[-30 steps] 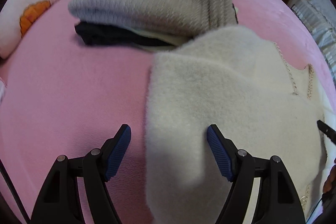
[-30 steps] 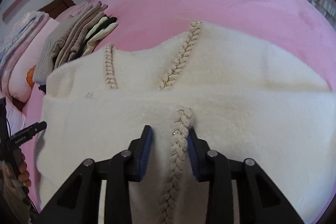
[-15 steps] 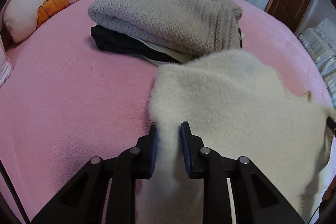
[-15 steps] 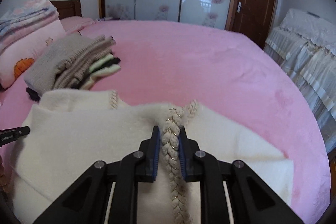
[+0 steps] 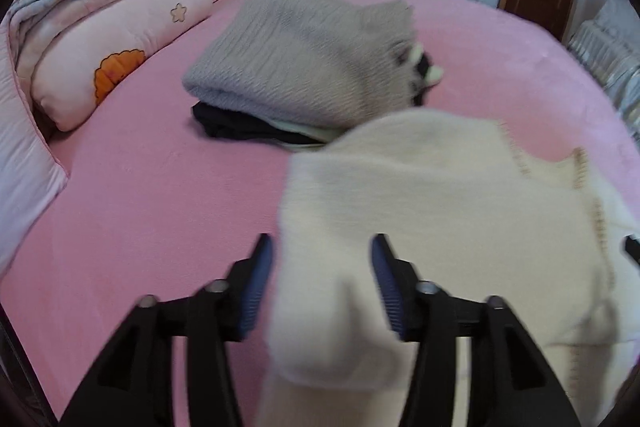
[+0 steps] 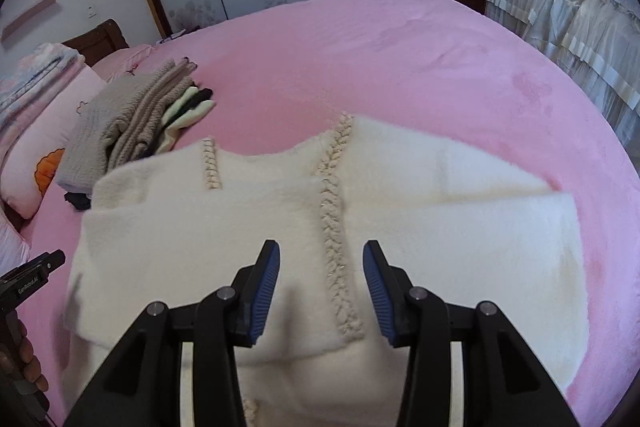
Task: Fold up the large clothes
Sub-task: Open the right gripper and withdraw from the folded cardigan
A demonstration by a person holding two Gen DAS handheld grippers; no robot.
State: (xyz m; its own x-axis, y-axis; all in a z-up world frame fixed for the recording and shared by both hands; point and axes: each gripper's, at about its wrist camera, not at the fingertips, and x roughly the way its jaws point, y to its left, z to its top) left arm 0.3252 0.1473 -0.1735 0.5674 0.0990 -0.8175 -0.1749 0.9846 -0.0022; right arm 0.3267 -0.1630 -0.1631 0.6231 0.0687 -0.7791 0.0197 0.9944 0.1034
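Left gripper (image 5: 318, 283) jaws just opened, pads clear of the cream sweater (image 5: 420, 211) edge that sits between them; nothing held. Right gripper (image 6: 320, 291) jaws also just opened, straddling the braided trim (image 6: 334, 227), not pinching it. Sweater lies folded across the pink bed (image 6: 400, 59), bottom half laid over the top, close to the near edge. Risk: fluffy fold looks loose, so a pad snagging the pile on pull-back could drag the layer open. Beyond it, the stack of folded clothes (image 5: 304, 67) touches the sweater's far corner; shoving could topple it. Pillow (image 5: 120, 43) further left.
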